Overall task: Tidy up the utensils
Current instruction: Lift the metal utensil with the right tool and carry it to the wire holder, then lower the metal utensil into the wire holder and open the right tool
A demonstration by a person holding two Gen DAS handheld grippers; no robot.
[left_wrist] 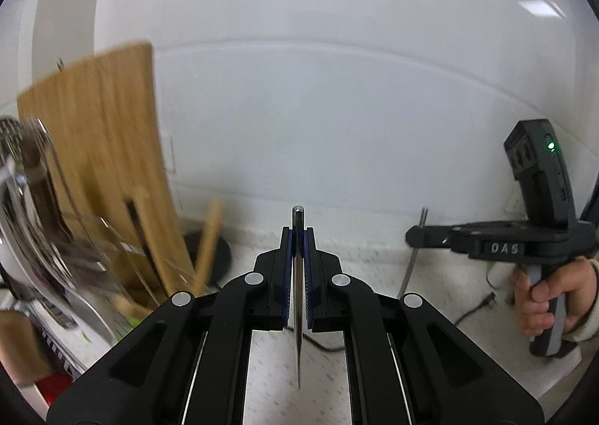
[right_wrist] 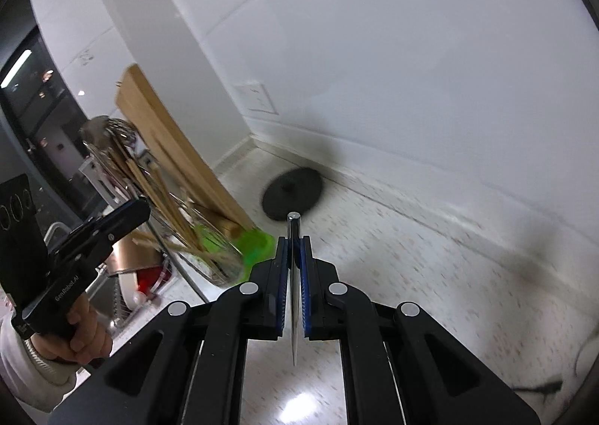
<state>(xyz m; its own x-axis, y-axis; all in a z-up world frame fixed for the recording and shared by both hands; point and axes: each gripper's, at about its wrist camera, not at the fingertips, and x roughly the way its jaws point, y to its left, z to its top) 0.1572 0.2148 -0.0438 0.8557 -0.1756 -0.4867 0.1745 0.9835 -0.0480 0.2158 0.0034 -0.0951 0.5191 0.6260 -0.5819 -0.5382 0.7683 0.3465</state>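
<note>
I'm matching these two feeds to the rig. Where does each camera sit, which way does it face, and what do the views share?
Left wrist: on the left gripper, facing the white wall; its jaws hold a metal utensil; right gripper and right hand show.
Right wrist: on the right gripper, facing the counter corner; left hand shows.
Shared: cutting board, black disc.

The speckled counter lies open to the right and far toward the white wall. On the left a wooden cutting board leans upright, with a crowded utensil rack near it. A black round disc sits at the far corner, a dark cord trailing right
</note>
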